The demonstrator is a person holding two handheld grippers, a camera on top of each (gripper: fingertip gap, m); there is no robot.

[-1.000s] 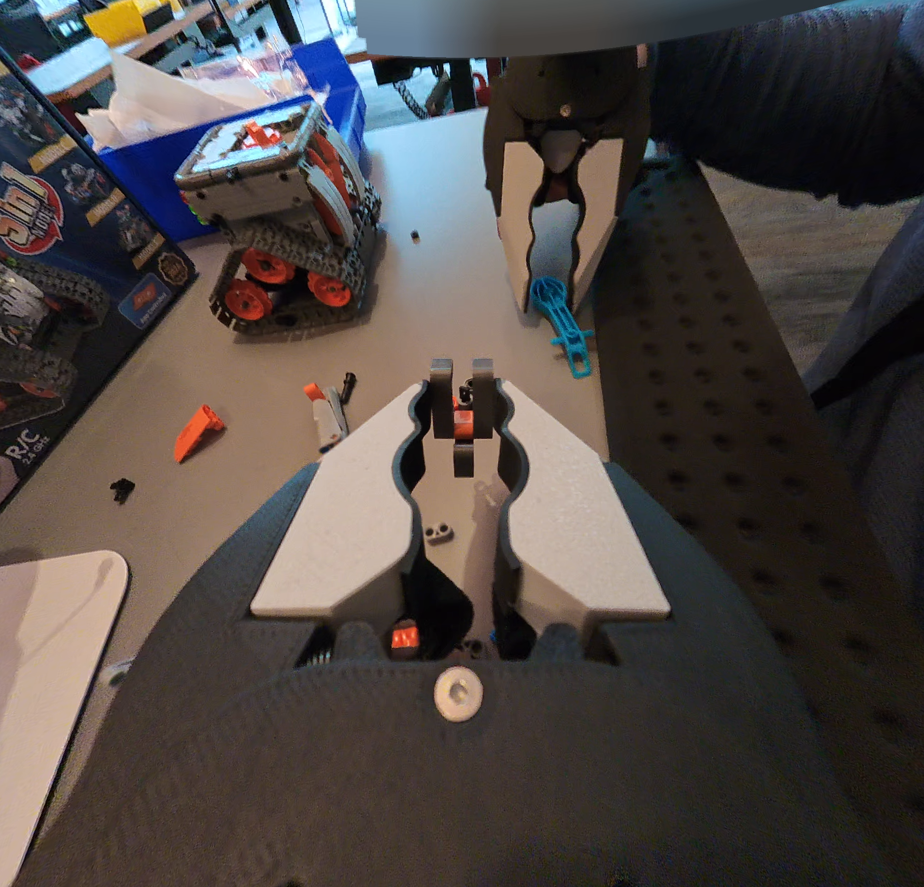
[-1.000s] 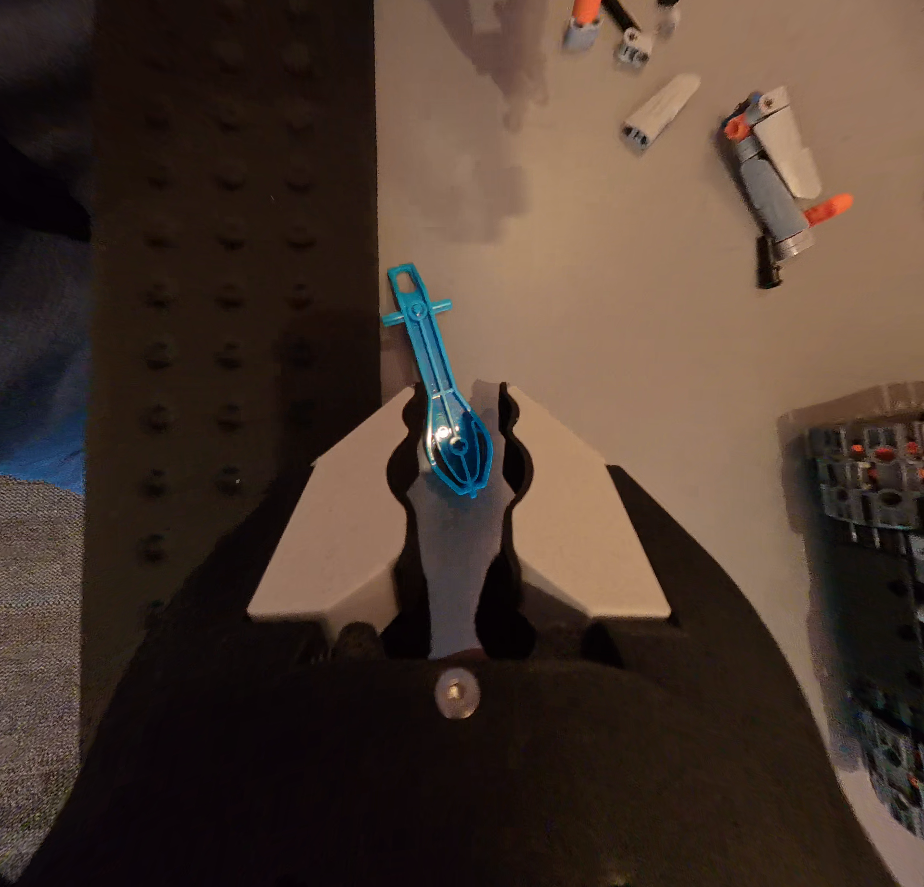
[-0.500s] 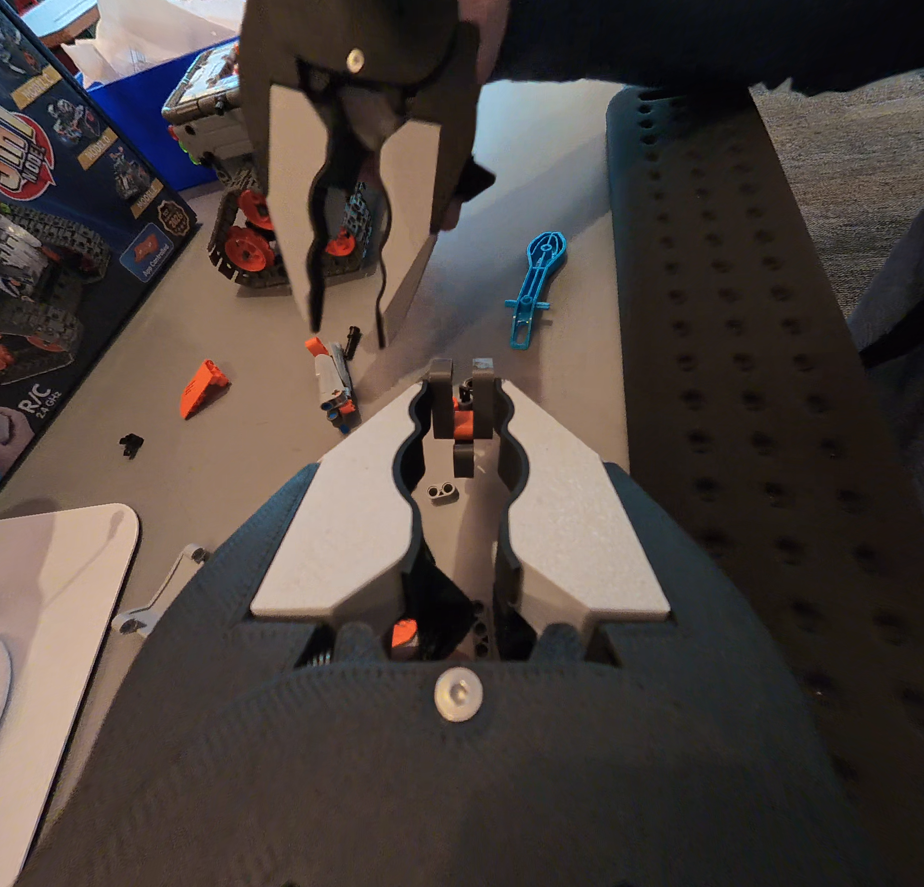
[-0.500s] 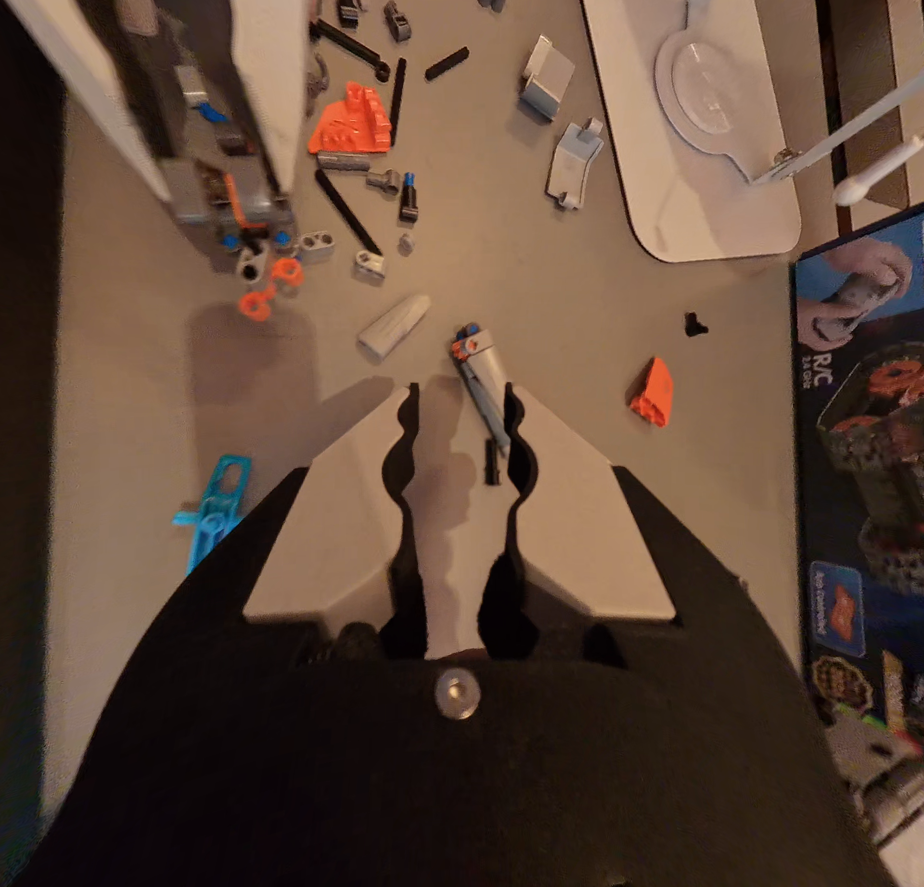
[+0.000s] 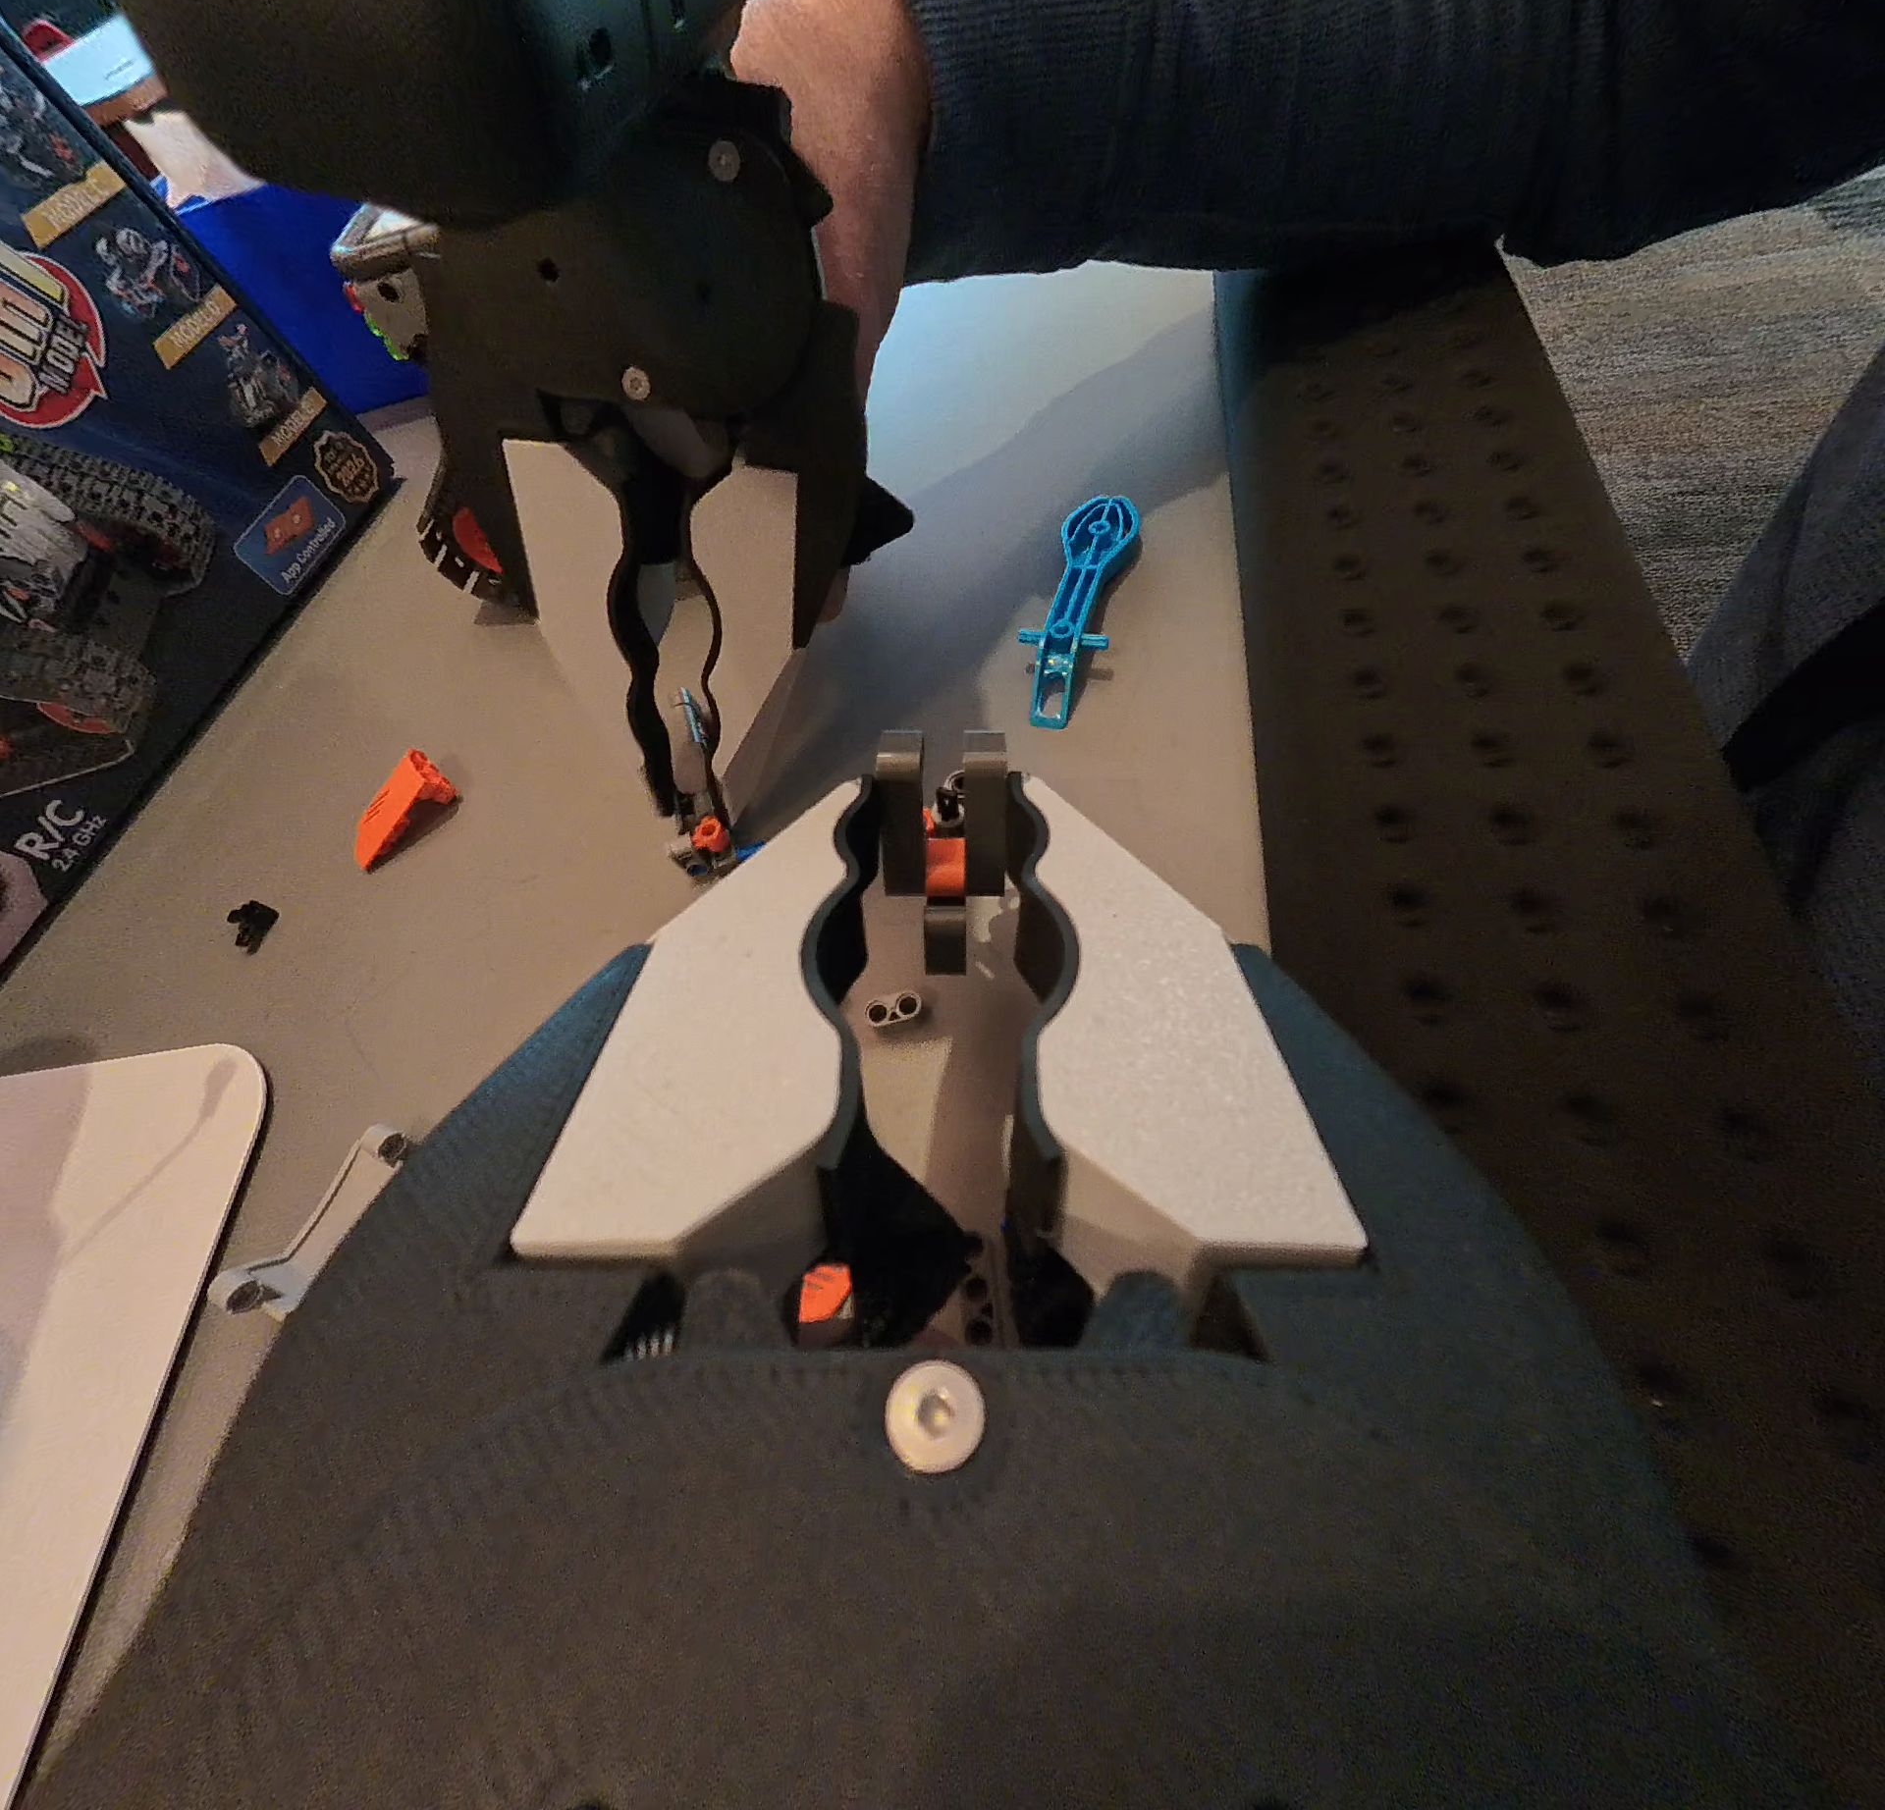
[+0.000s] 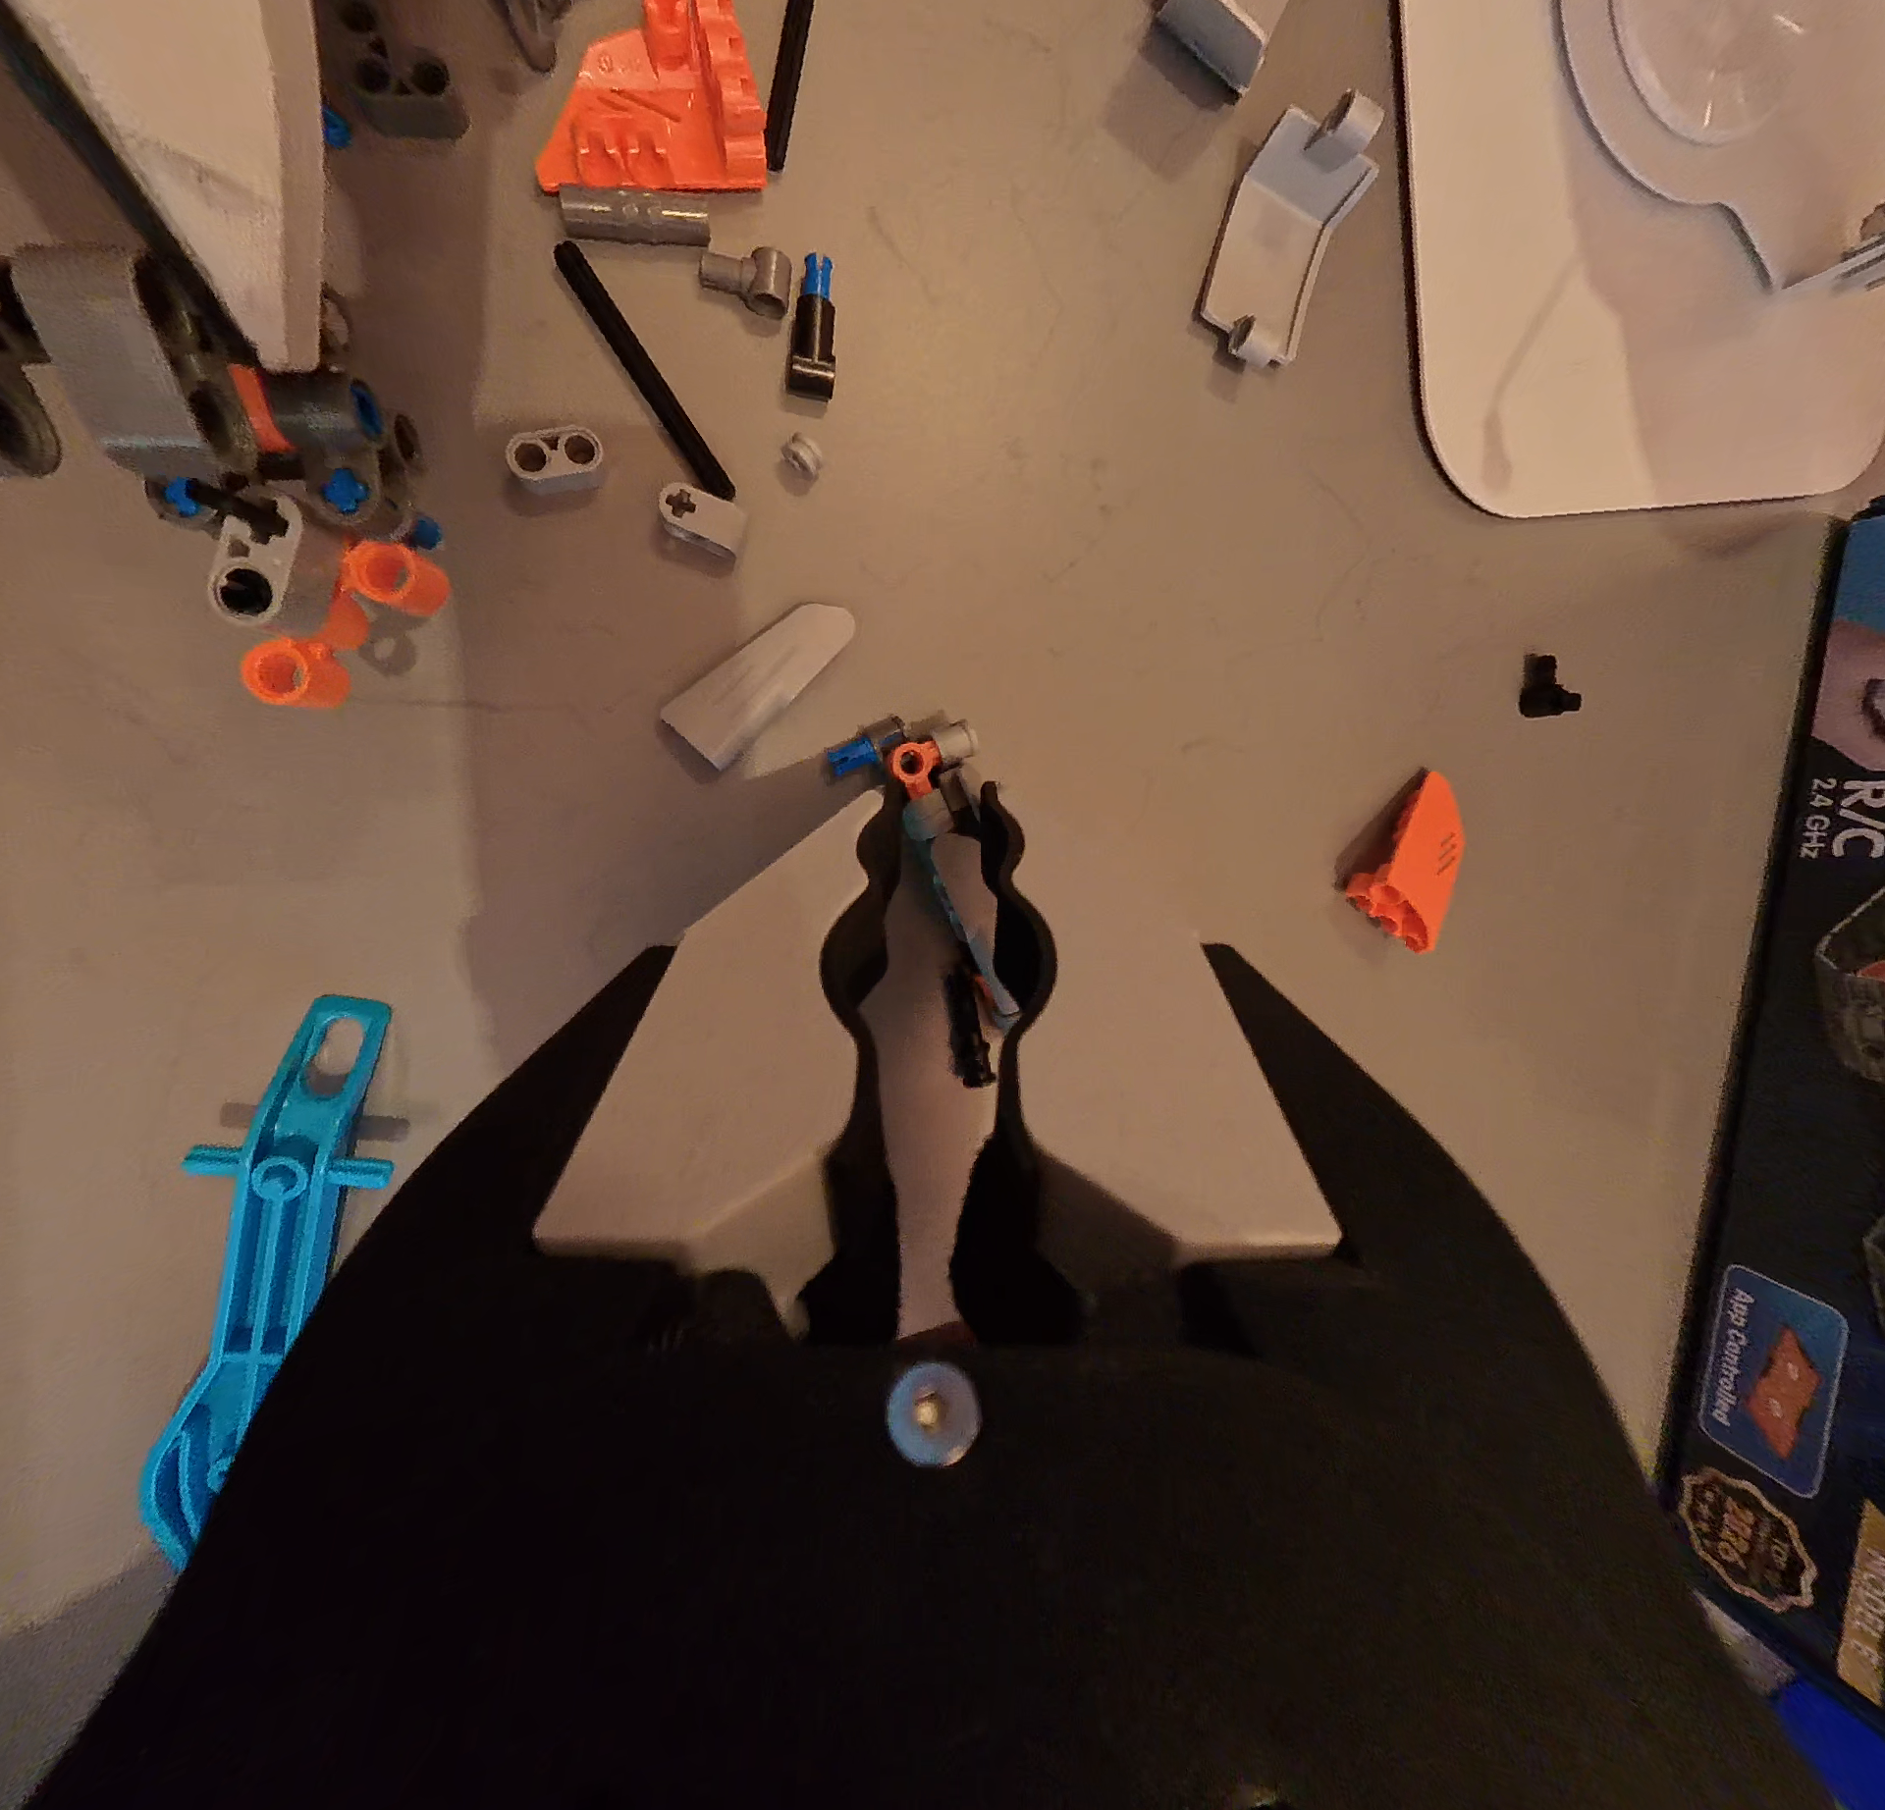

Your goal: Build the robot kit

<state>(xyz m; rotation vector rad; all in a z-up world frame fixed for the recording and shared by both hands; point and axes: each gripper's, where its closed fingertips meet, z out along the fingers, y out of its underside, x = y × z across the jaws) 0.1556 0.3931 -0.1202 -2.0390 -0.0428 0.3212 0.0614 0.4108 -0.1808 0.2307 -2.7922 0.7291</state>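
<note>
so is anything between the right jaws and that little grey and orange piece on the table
Nothing visible does. The right gripper is down at the table with the piece lying between its jaws. The white wedge nearby lies outside them.

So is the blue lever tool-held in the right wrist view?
No, the blue lever lies on the table, left of the right tool.

A small sub-assembly (image 6: 944, 848) is enclosed between the right gripper (image 6: 938, 823) fingers on the table (image 6: 1071, 588). A wedge piece (image 6: 1403, 864) is placed to its right, a pry tool (image 6: 270, 1241) to its left, loose pieces (image 6: 653, 374) beyond.
</note>
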